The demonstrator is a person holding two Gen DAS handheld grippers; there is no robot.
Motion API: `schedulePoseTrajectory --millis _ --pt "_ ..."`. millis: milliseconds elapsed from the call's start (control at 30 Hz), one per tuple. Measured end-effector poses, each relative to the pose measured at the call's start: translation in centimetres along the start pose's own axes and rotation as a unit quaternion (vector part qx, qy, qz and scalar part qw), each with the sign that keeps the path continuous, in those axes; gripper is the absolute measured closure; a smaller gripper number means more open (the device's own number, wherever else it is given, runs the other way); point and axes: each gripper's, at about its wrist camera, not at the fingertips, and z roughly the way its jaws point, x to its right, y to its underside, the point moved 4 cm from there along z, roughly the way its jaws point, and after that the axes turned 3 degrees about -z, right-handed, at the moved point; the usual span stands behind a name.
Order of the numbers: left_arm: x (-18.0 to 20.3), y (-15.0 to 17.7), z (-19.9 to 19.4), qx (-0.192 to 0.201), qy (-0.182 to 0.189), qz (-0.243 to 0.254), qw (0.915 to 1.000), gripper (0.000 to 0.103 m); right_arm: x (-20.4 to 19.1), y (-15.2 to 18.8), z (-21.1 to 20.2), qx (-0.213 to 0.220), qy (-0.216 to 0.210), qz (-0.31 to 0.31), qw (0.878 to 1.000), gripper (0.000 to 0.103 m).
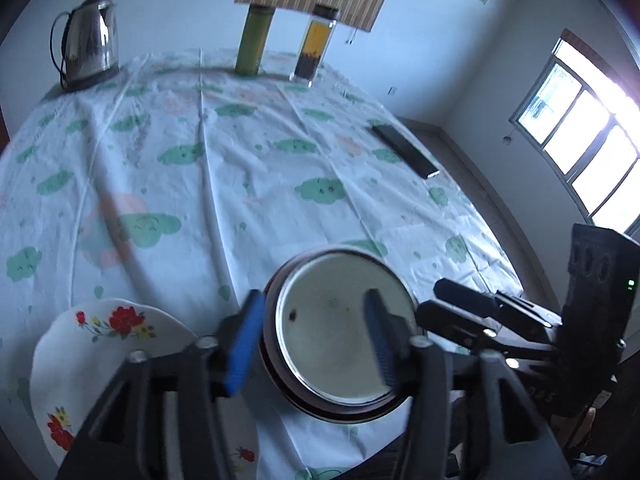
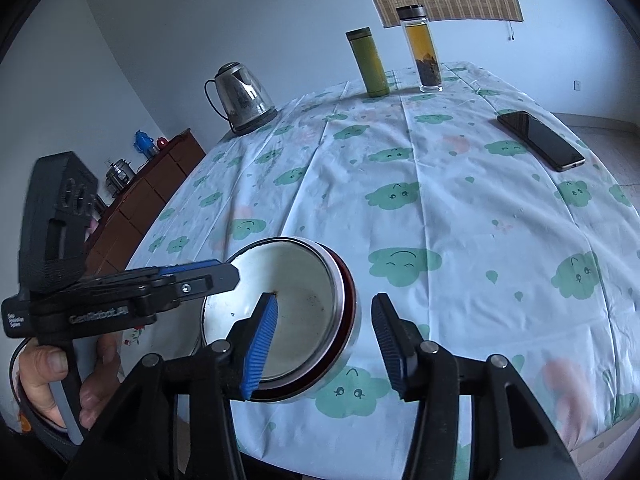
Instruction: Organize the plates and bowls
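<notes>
A: Start with your grippers. Are you gripping anything?

B: No. Your left gripper [image 1: 316, 338] has its jaws parted, one blue pad outside the near-left rim of the bowl [image 1: 340, 330] and the other over its inside; neither presses on it. Your right gripper [image 2: 324, 344] is also released, straddling the right wall of the same bowl, with a gap on both sides.

A: And where does the bowl sit?

B: It rests upright on the cloud-print tablecloth [image 2: 460, 216] near the table's front edge, a metal bowl with a dark red band under the rim, between your two tools. The flowered plate [image 1: 104, 344] lies just beside it on the left, flat on the cloth.

A: What lies farther out?

B: A phone [image 2: 540, 140] on the right, well apart. At the far edge stand a kettle [image 2: 242, 98], a green flask [image 2: 368, 62] and a glass bottle [image 2: 422, 48] of amber liquid.
</notes>
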Motion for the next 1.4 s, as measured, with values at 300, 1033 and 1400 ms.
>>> schedulePoseTrajectory --millis 300,1033,1400 --pt "-0.7 0.2 0.9 -0.002 -0.024 0.002 0.9997 0.039 0.6 0.3 0.7 -0.005 -0.001 0.007 1.000 0.051" --pt "-0.8 2.0 3.3 -0.026 -0.017 -0.017 0.9994 0.041 -0.3 1.8 2.7 -0.024 -0.001 -0.016 1.000 0.051" --pt "-0.9 2.2 3.8 -0.012 -0.031 -0.028 0.9990 0.047 0.4 2.0 3.1 -0.006 0.004 0.005 1.000 0.064"
